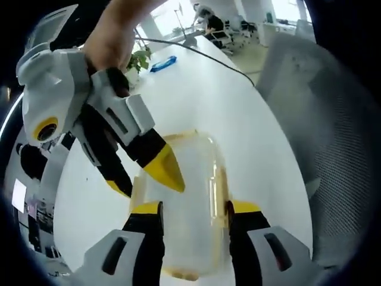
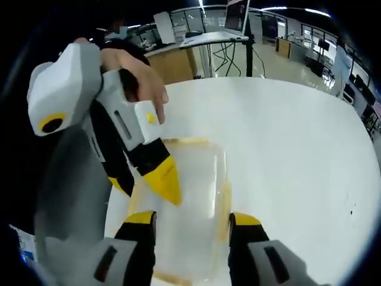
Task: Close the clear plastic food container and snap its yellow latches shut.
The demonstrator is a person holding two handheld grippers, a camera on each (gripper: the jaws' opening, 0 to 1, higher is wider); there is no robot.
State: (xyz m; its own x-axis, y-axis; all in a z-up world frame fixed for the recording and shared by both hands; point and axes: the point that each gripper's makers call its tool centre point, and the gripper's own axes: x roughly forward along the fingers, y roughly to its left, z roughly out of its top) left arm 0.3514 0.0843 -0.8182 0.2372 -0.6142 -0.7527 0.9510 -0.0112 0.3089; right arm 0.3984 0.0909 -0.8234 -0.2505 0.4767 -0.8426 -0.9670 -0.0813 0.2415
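In the left gripper view, the left claw [image 1: 193,208] is standing with its two yellow-tipped black jaws spread wide, one on each long side of the clear rectangular plastic food container with yellow latches [image 1: 187,196], which is lying on the white table [image 1: 238,113] directly between and ahead of the jaws. Whether the jaws are touching its walls cannot be told. The right claw [image 1: 149,177] is reaching in from the upper left of that view, held by a person's hand [image 1: 110,42]; its jaws are parted, with one yellow tip hovering over the container's lid and the other just outside its edge. A mesh-backed grey office chair [image 1: 321,119] is standing beside the table, to the right of the left claw.

In the right gripper view, the right claw [image 2: 193,221] is likewise straddling the container [image 2: 184,202] with its jaws apart, gripping nothing. The left claw [image 2: 146,182] is coming in from the left, held by a hand [image 2: 134,71], its jaws parted near the container's left edge.
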